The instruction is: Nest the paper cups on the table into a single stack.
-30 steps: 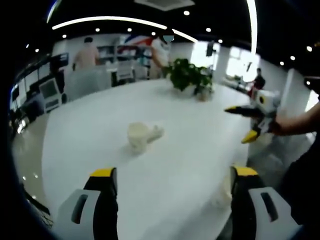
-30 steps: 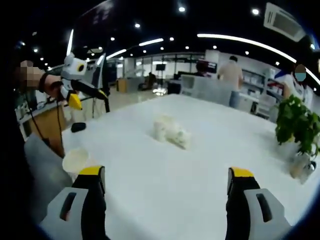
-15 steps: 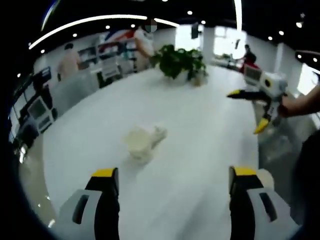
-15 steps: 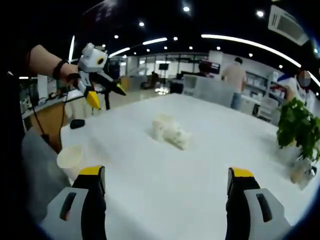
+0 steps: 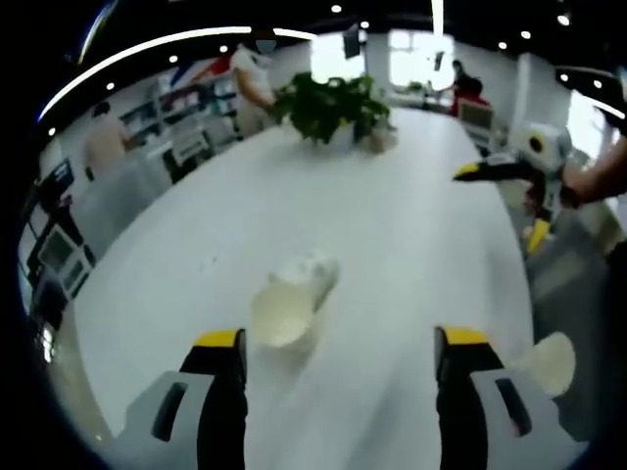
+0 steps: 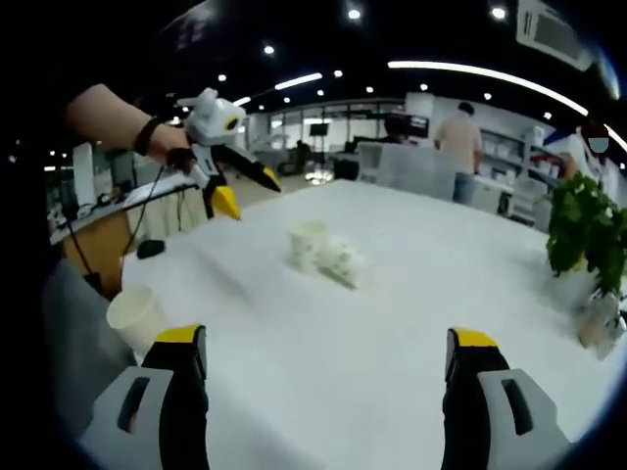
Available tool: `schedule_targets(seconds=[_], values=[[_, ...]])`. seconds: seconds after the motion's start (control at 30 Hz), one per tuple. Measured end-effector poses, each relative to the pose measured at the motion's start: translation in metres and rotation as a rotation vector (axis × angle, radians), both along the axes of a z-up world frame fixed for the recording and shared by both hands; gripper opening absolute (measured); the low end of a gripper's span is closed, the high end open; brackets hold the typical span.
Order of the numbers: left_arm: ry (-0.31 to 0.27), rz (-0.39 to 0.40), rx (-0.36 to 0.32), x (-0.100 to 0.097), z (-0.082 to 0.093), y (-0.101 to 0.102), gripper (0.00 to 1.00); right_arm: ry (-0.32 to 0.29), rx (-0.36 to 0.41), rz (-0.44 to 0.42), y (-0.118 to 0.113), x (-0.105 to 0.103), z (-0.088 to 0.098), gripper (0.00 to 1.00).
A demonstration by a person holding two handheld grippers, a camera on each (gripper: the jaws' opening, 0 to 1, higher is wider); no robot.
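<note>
A small cluster of white paper cups (image 5: 294,299) lies mid-table, the nearest one on its side with its mouth facing my left gripper (image 5: 340,345), which is open and just short of it. In the right gripper view the cluster (image 6: 326,255) sits farther off, one cup upright and the others tipped beside it. A single paper cup (image 6: 137,315) stands near the table's edge at the left, and is the single cup (image 5: 549,362) at the lower right of the left gripper view. My right gripper (image 6: 326,343) is open and holds nothing. The left gripper (image 6: 250,196) hovers above the table beyond the cluster.
A potted plant (image 5: 328,103) stands at the far end of the white table (image 5: 421,245); the plant (image 6: 588,235) is at the right in the right gripper view. A small black object (image 6: 150,248) lies near the table's edge. People stand among desks behind.
My left gripper has moved forward and down towards the cup cluster, which now sits closer between its jaws. In the right gripper view it has come nearer the cluster. The cups stay put.
</note>
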State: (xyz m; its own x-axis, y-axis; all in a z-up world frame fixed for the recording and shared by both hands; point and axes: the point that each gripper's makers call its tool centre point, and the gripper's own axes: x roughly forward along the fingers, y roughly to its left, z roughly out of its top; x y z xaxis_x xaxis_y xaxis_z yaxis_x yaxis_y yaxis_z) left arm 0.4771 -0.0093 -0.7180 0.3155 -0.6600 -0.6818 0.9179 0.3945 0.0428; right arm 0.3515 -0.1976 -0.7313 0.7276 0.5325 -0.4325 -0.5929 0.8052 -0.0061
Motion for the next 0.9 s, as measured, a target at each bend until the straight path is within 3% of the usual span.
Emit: schedule_targets(seconds=[0.13, 0.23, 0.47, 0.77, 0.9], values=[[0.013, -0.062, 0.113, 0.004, -0.020, 0.004, 0.73, -0.007, -0.016, 0.008, -0.002, -0.002, -0.001, 0.99], [-0.010, -0.110, 0.154, 0.007, -0.025, 0.002, 0.70, -0.001, -0.010, 0.009, -0.003, -0.004, -0.006, 0.99], [-0.014, -0.182, 0.175, 0.013, -0.031, -0.012, 0.57, 0.013, -0.001, 0.035, 0.005, -0.012, -0.012, 0.99], [0.002, -0.216, 0.229, 0.021, -0.045, -0.018, 0.53, 0.027, -0.013, 0.035, 0.002, -0.014, -0.019, 0.98], [0.003, -0.241, 0.245, 0.024, -0.048, -0.021, 0.46, 0.035, -0.012, 0.043, 0.002, -0.017, -0.023, 0.98]])
